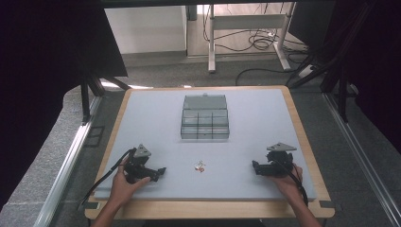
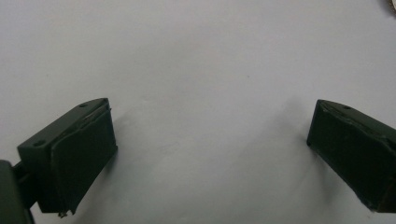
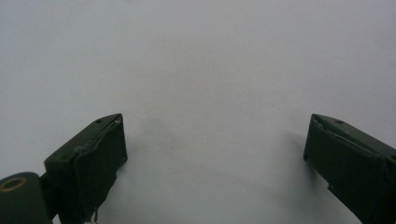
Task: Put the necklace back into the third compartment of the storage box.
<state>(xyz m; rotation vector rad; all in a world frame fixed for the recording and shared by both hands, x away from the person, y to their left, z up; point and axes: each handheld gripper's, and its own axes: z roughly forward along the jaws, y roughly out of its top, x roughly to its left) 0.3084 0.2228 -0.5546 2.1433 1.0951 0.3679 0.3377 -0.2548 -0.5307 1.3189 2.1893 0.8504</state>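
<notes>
A clear plastic compartment box point(image 1: 204, 118) with its lid tipped back stands at the middle of the pale mat point(image 1: 156, 113). A small pile of tiny pale and reddish pieces point(image 1: 200, 166) lies on the mat in front of it. My left gripper point(image 1: 161, 172) rests low at the front left, held by a hand, jaws pointing right toward the pieces. My right gripper point(image 1: 255, 166) rests at the front right, jaws pointing left. Both stand open: the left gripper point(image 2: 212, 128) and the right gripper point(image 3: 215, 135) have bare mat between their wide-apart jaws.
The mat lies on a wooden-edged table point(image 1: 302, 137). Beyond the table's far edge are a white desk frame point(image 1: 246, 28) and cables point(image 1: 257, 42) on the floor. Dark curtains point(image 1: 47, 56) hang at both sides.
</notes>
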